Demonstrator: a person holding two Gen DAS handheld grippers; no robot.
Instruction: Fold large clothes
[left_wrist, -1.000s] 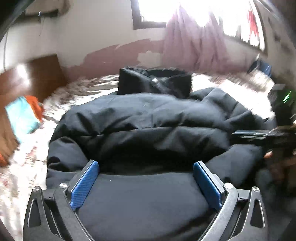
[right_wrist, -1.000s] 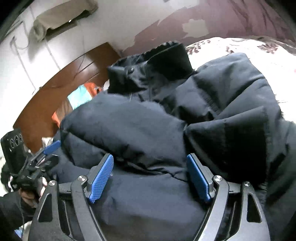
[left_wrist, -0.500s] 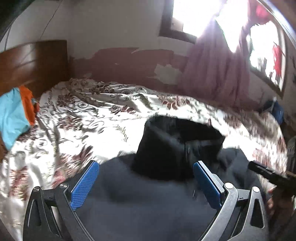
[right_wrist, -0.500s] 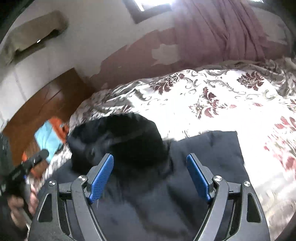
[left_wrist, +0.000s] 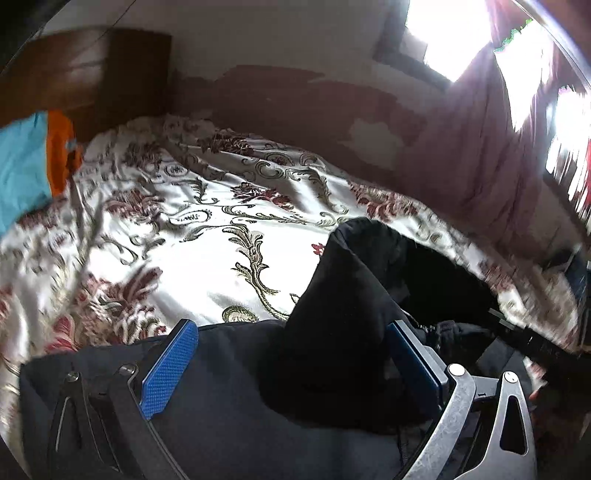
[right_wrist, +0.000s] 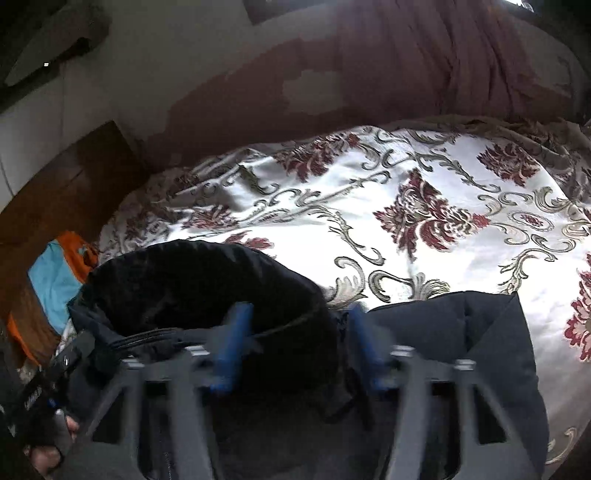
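Black padded jacket (left_wrist: 332, 332) lies on floral bedspread (left_wrist: 207, 229), collar (right_wrist: 207, 288) standing up. Left gripper (left_wrist: 291, 365) spread wide over the fabric, holding nothing. Right gripper (right_wrist: 295, 347) blurred, fingers part-open astride the collar edge; grip unclear.

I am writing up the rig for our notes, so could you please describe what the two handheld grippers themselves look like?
The left gripper has two flat, bright blue finger pads with a fine textured surface, mounted on black linkages with round silver bolts; one outer bracket is brushed grey metal with cut-out slots. The right gripper shows the same blue pads on dark slotted frames, though motion blur hides detail. No cables or sleeves are visible.
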